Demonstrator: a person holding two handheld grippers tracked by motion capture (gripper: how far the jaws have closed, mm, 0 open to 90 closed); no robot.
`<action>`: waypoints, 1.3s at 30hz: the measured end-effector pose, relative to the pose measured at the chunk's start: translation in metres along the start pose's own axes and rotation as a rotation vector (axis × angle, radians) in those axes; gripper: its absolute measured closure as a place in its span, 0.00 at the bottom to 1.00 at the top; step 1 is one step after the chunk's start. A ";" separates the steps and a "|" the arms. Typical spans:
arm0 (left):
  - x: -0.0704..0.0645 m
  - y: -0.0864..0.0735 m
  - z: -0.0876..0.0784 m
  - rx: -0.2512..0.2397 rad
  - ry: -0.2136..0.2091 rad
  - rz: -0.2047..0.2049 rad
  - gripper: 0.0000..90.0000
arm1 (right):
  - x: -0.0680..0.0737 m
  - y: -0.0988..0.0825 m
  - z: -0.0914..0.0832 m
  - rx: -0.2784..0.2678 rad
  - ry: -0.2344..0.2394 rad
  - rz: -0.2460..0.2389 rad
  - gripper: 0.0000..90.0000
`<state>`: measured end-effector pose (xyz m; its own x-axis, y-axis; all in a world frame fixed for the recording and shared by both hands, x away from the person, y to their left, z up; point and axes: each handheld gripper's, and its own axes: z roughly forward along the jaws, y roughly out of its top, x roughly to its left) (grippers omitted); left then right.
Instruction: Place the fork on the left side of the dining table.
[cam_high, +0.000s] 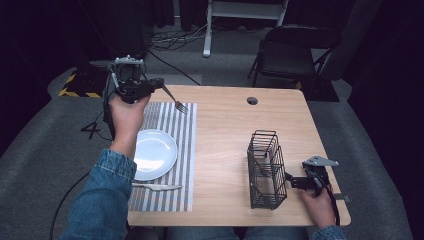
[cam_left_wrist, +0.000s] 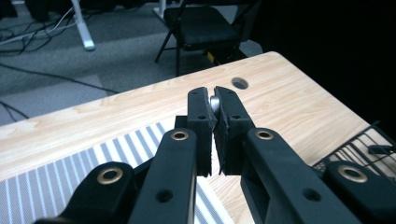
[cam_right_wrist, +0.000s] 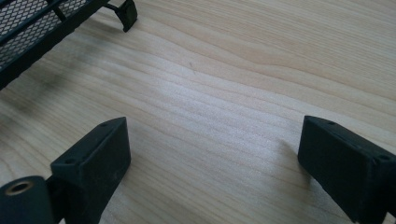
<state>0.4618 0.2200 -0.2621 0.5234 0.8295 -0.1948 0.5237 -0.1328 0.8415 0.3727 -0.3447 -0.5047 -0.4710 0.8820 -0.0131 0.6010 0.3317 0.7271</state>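
Note:
My left gripper is raised over the far end of the striped placemat and is shut on the handle of a metal fork, whose tines point down and to the right. In the left gripper view the jaws pinch the silver fork handle. A white plate lies on the placemat, with a knife in front of it. My right gripper rests low on the table just right of a black wire basket. Its jaws stand wide open over bare wood, with the basket's corner at the upper left.
The wooden table has a round cable hole near its far edge. A black folding chair and a desk leg stand on the grey carpet beyond. Bare wood stretches between the placemat and the basket.

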 end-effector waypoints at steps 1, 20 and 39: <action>0.006 -0.001 0.001 0.003 0.004 -0.008 0.95 | 0.000 0.000 0.000 0.000 0.000 0.000 0.10; 0.057 -0.034 0.038 0.082 0.058 -0.096 0.95 | 0.000 0.000 0.000 -0.001 -0.003 0.005 0.11; 0.066 -0.051 0.065 0.158 0.075 -0.124 0.95 | 0.000 0.000 0.000 -0.001 -0.003 0.004 0.11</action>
<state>0.5131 0.2468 -0.3508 0.4000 0.8820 -0.2492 0.6828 -0.1054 0.7230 0.3728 -0.3445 -0.5046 -0.4663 0.8846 -0.0120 0.6027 0.3275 0.7277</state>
